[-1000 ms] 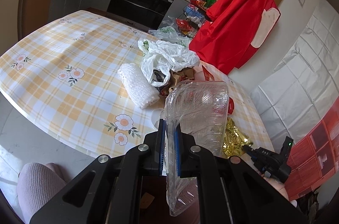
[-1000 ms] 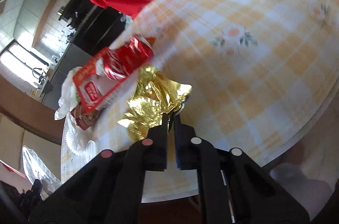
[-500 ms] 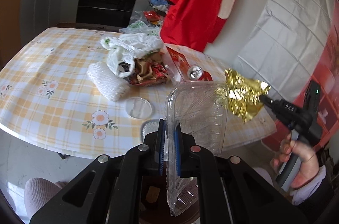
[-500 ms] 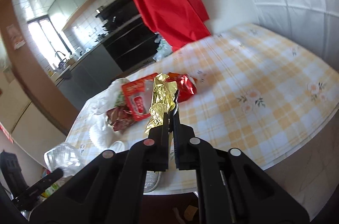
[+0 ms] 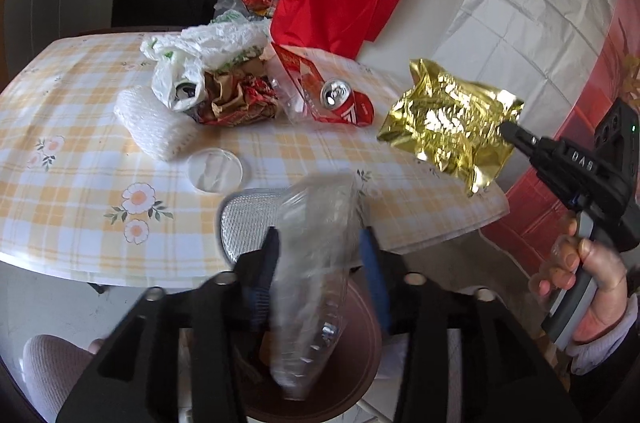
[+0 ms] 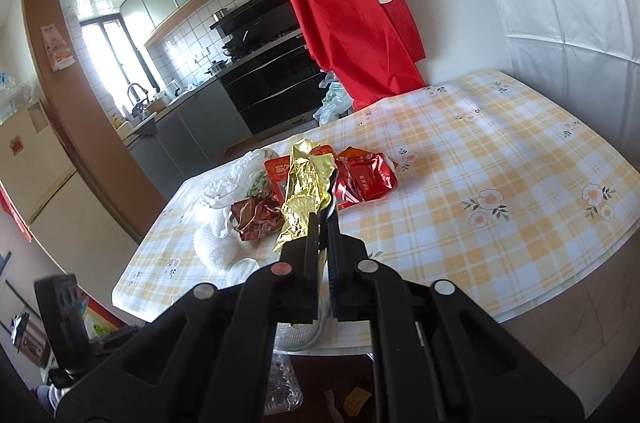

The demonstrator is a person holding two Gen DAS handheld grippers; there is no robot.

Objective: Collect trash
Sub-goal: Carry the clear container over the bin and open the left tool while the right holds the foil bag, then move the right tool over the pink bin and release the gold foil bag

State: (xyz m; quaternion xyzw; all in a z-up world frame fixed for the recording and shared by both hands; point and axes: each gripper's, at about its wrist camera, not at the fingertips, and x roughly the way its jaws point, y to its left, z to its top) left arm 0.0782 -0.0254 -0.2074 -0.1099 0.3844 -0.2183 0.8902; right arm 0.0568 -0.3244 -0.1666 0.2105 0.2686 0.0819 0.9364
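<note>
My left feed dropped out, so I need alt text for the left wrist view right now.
The left gripper stands open around a blurred clear plastic container above a brown bin. To the right, the right gripper holds a crumpled gold foil wrapper in the air. On the checked table beyond lie a red can, bags and wrappers.

The can (image 5: 338,94) lies on the table (image 5: 80,207), right of the plastic bag (image 5: 176,79).
</note>
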